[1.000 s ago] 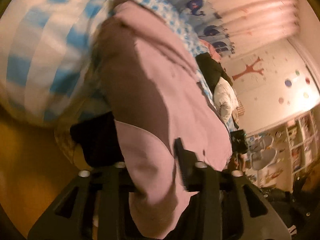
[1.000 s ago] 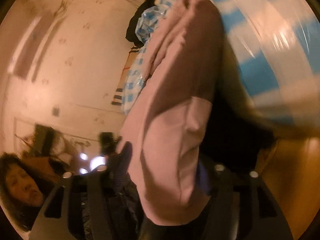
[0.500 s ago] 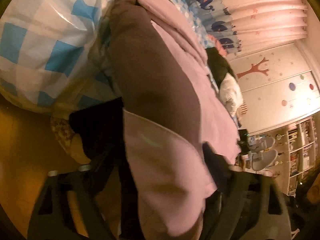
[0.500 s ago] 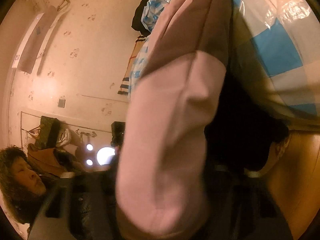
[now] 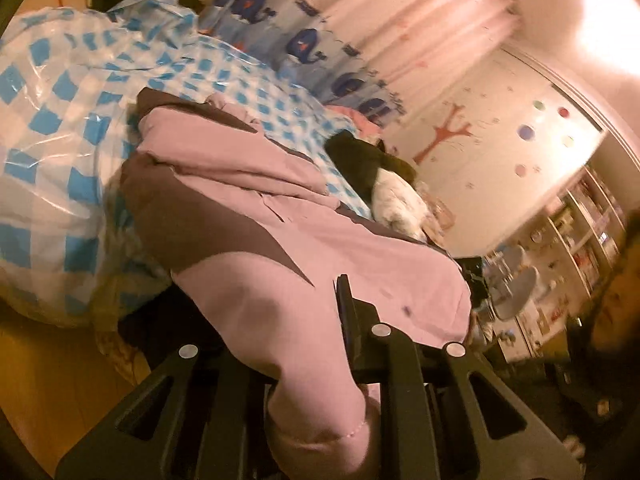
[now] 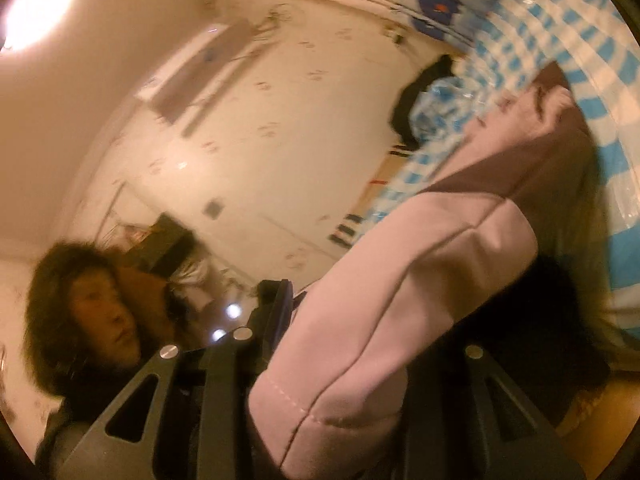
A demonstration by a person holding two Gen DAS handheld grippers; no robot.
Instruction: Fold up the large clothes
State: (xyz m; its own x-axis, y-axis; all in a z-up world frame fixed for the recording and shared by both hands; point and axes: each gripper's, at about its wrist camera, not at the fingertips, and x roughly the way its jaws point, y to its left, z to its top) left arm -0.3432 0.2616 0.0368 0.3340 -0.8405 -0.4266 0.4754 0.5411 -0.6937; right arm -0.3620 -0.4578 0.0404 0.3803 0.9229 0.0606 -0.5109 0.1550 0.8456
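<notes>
Gripping a bunched pink cuff, the left tongs (image 5: pixel 316 360) are clenched on the pink-and-brown garment (image 5: pixel 248 216), tilted somewhat downward toward the bed (image 5: pixel 52 148); only one dark finger (image 5: pixel 344 308) shows clear of the cloth; the right tongs (image 6: pixel 352 344) point roughly level, rolled to one side, their jaws closing on the other pink cuff that fills the gap between them; the garment's body stretches from both cuffs back onto the bed, lying rumpled on a glossy blue-and-white checked cover (image 5: pixel 80 92); beyond it sit a black-and-white heap of cloth (image 5: pixel 376 176) and a curtain with whale prints (image 5: pixel 304 44); farther off stand a wall with a tree decal (image 5: pixel 444 136) and shelves (image 5: pixel 592 216); a person (image 6: pixel 92 316) stands behind the right tongs; no readable writing or brand shows anywhere.
</notes>
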